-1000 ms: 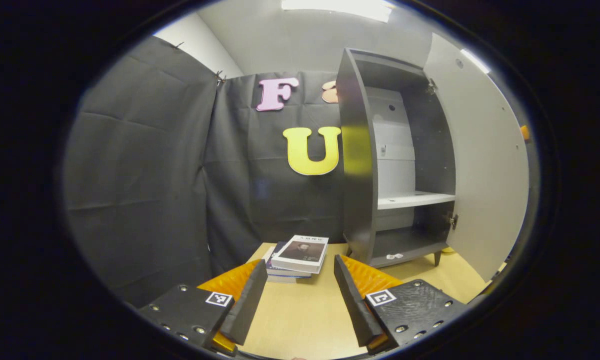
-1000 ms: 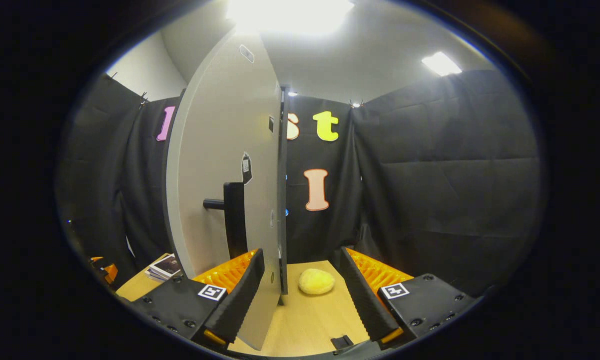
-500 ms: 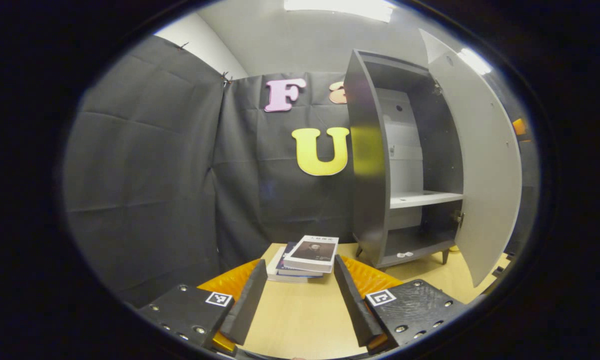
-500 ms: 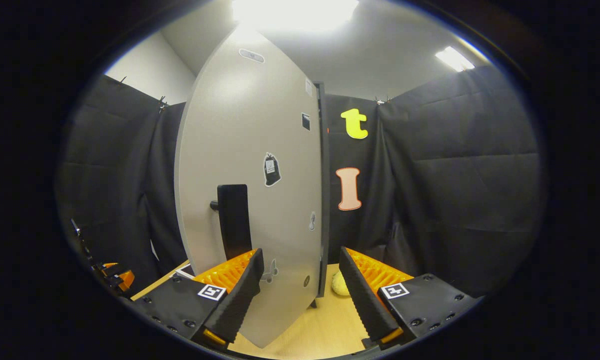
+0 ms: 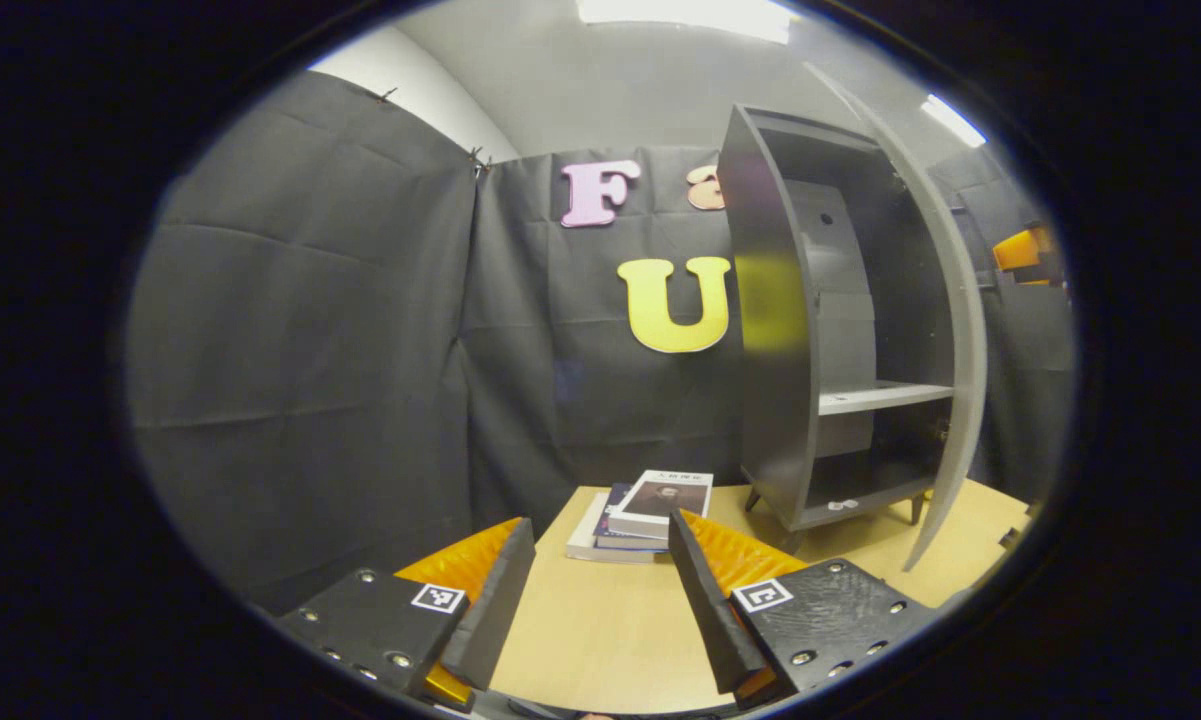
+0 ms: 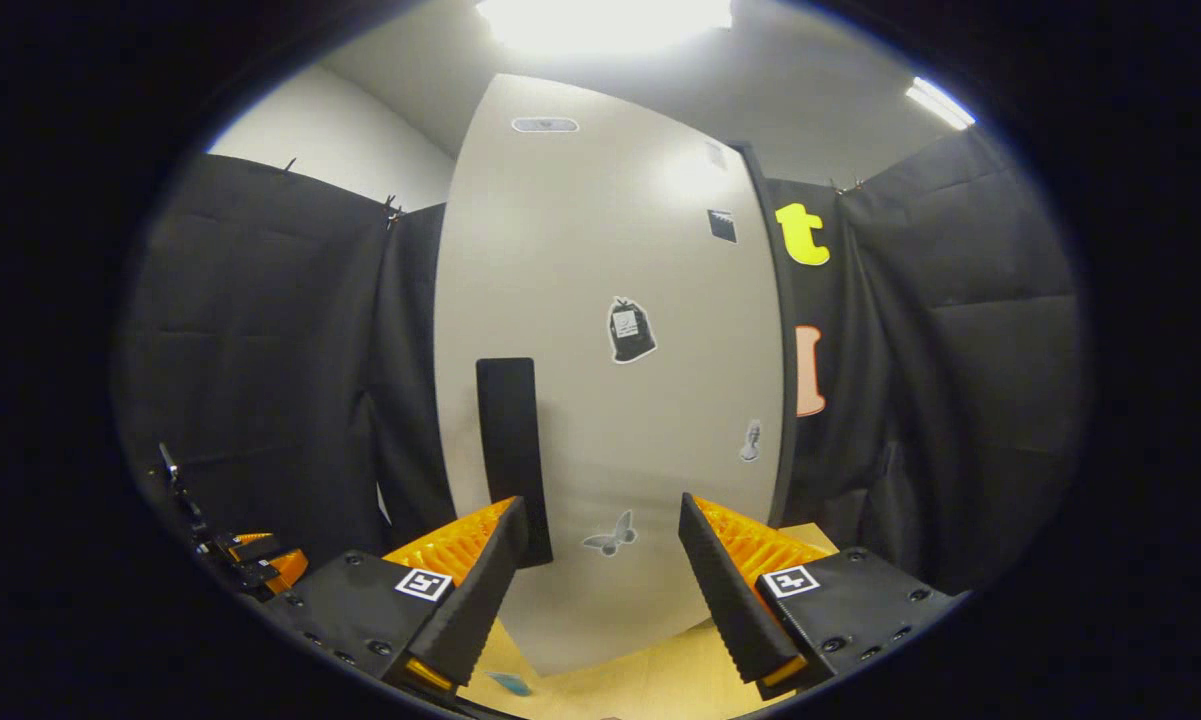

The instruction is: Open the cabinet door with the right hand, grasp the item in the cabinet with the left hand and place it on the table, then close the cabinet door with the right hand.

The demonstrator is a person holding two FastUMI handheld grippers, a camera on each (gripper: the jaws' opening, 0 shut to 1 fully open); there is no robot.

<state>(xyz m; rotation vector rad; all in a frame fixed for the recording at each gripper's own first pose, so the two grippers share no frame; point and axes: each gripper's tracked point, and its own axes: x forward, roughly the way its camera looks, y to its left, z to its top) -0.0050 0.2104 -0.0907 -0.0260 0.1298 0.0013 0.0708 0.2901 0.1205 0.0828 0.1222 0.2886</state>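
Observation:
The dark grey cabinet (image 5: 770,400) stands on the wooden table (image 5: 600,630), and its pale door (image 5: 960,330) is partly swung in, seen almost edge-on. Inside, the white shelf (image 5: 880,397) is bare and a small white scrap (image 5: 840,505) lies on the floor. A stack of books (image 5: 650,505) rests on the table left of the cabinet. My left gripper (image 5: 598,540) is open and empty, just short of the books. My right gripper (image 6: 602,515) is open, close before the door's outer face (image 6: 610,400), right of the black handle (image 6: 510,450).
Black cloth walls close in the table on all sides. The right gripper's orange body (image 5: 1025,250) shows beyond the door in the left gripper view. The left gripper (image 6: 250,560) shows low on the left in the right gripper view. Stickers dot the door.
The door has swung toward shut, turning its outer face to my right gripper and hiding the yellow lump behind it. My left gripper has turned left, still open and empty.

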